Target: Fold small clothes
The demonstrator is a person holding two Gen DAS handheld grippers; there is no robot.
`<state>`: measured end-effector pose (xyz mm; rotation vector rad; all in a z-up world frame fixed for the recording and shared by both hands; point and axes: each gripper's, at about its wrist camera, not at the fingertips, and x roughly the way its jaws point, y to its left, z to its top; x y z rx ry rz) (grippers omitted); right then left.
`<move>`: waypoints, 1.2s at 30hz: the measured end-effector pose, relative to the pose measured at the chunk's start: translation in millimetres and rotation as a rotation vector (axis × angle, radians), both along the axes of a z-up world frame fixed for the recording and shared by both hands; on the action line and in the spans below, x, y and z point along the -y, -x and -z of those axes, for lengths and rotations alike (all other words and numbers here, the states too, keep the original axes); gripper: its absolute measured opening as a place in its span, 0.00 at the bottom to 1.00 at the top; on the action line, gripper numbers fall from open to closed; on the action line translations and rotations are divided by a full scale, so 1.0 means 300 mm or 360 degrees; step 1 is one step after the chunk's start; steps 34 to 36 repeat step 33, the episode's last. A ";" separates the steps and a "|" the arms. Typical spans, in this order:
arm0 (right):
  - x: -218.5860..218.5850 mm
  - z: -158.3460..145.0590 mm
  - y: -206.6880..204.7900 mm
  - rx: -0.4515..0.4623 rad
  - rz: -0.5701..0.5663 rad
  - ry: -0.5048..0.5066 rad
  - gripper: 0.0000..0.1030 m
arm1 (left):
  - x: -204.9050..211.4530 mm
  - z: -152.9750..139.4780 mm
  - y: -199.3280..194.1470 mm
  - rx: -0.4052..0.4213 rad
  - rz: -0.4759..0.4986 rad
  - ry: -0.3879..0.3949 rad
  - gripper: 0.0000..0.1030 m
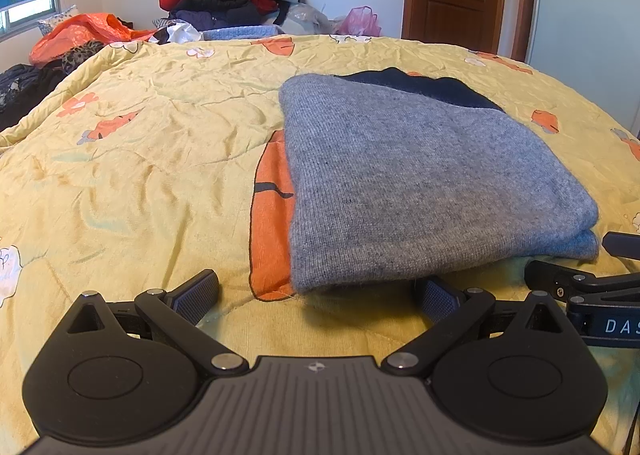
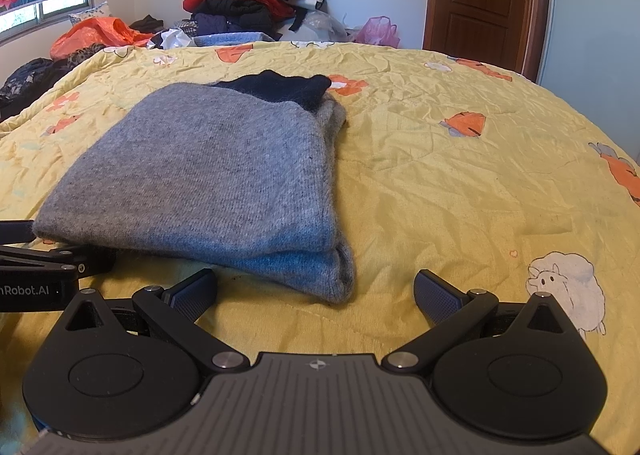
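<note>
Hovering both hands low, I keep the left gripper [image 1: 316,295] and right gripper [image 2: 316,295] spread wide and empty; the folded grey sweater [image 1: 420,175] lies on the bed [image 1: 140,175] just ahead between them, likely finished.

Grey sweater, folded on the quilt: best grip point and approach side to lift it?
Take the grey sweater at its near edge, where the stacked layers end, coming in low from the front. The open left gripper and right gripper already flank that edge on the quilt; pinching every layer should keep the fold.
</note>
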<state>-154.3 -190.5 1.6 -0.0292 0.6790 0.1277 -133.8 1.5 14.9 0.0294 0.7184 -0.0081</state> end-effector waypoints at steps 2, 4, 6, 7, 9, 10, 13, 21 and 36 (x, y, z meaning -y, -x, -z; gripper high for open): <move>-0.002 0.000 0.001 0.0000 0.0001 0.0003 1.00 | 0.000 0.000 0.001 -0.0001 0.0000 0.0000 1.00; -0.002 0.001 0.005 0.0001 0.0001 0.0004 1.00 | 0.000 0.001 0.002 -0.0001 0.0000 0.0000 1.00; -0.003 0.001 0.003 0.0001 0.0001 0.0005 1.00 | 0.000 0.000 0.002 -0.0001 -0.0001 -0.0001 1.00; -0.002 0.001 0.002 0.0000 0.0000 0.0003 1.00 | 0.000 0.001 0.002 -0.0001 0.0000 0.0000 1.00; -0.003 0.001 0.003 0.0001 0.0000 0.0004 1.00 | 0.001 0.001 0.003 0.0000 0.0000 0.0000 1.00; -0.002 0.001 0.002 0.0000 0.0000 0.0004 1.00 | 0.002 0.001 0.003 0.0000 0.0000 0.0000 1.00; -0.003 0.000 0.002 0.0000 0.0000 0.0004 1.00 | 0.001 0.001 0.003 0.0000 0.0000 0.0000 1.00; -0.003 0.001 0.003 0.0000 0.0000 0.0004 1.00 | -0.007 -0.001 0.010 0.0019 -0.0029 -0.0006 1.00; -0.002 0.000 0.003 0.0000 0.0000 0.0004 1.00 | -0.023 -0.002 0.011 0.0013 -0.0087 -0.0010 1.00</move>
